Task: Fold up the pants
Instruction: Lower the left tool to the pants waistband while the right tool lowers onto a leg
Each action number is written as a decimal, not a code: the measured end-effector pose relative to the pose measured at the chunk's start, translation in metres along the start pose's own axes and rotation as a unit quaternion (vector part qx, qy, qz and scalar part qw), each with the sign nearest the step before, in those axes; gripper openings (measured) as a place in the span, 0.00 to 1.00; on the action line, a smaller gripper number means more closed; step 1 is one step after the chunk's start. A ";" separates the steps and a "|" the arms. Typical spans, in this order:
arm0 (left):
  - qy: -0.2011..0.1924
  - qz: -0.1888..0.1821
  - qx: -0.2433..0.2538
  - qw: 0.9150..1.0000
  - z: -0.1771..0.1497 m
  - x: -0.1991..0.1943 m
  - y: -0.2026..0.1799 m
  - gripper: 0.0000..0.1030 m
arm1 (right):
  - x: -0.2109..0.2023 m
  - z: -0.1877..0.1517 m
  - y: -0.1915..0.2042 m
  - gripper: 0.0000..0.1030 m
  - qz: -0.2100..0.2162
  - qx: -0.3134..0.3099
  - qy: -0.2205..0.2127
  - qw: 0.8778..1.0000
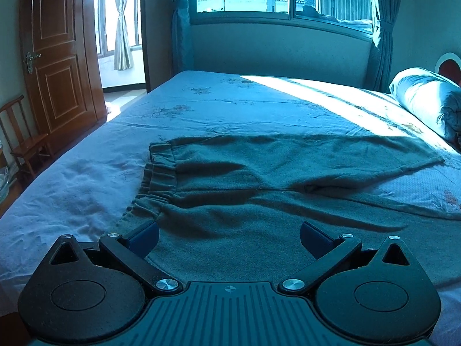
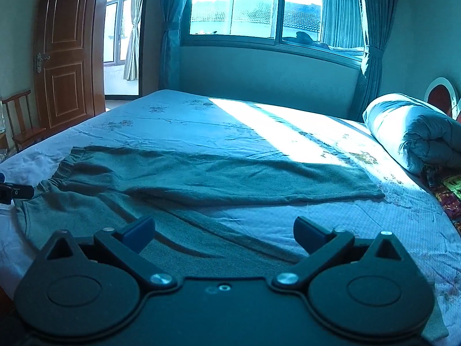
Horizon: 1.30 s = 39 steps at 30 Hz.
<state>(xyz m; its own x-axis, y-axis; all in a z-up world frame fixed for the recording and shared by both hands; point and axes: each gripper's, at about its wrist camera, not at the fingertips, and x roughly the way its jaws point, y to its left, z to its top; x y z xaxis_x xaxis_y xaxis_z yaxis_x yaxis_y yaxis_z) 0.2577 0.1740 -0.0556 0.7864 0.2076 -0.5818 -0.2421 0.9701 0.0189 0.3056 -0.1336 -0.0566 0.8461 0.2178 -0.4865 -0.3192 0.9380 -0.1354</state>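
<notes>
Grey-green fleece pants (image 1: 259, 178) lie spread flat on the bed's pale blue floral sheet (image 1: 86, 178), elastic waistband to my left, legs running right toward the rolled blue quilt (image 2: 415, 132). My left tool (image 1: 229, 238) hovers over the near leg, released, holding nothing. My right tool (image 2: 224, 232) likewise, released. No readable writing anywhere.

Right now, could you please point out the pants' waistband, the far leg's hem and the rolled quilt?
waistband (image 1: 157, 173): left wrist view, on the gathered elastic edge.
far leg's hem (image 2: 371, 184): right wrist view, on the cuff end.
rolled quilt (image 2: 412, 132): right wrist view, on its sunlit side.
</notes>
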 end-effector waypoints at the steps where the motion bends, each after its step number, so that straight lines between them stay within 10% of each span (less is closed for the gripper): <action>1: 0.001 0.004 0.001 1.000 0.003 0.007 0.002 1.00 | 0.007 0.003 0.001 0.94 0.001 -0.004 0.001 1.000; 32: 0.047 0.064 0.012 0.997 0.080 0.227 0.092 1.00 | 0.263 0.083 -0.023 0.76 0.042 -0.016 0.060 0.997; 39: 0.085 0.032 -0.061 0.994 0.093 0.280 0.121 0.74 | 0.316 0.093 -0.034 0.71 0.049 -0.008 0.082 0.995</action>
<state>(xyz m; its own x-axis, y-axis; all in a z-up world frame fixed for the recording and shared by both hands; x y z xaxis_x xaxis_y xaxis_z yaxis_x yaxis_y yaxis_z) 0.5015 0.3608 -0.1406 0.6628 0.2346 -0.7111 -0.3635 0.9311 -0.0317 0.6233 -0.0716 -0.1249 0.7297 0.2592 -0.6328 -0.4039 0.9100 -0.0931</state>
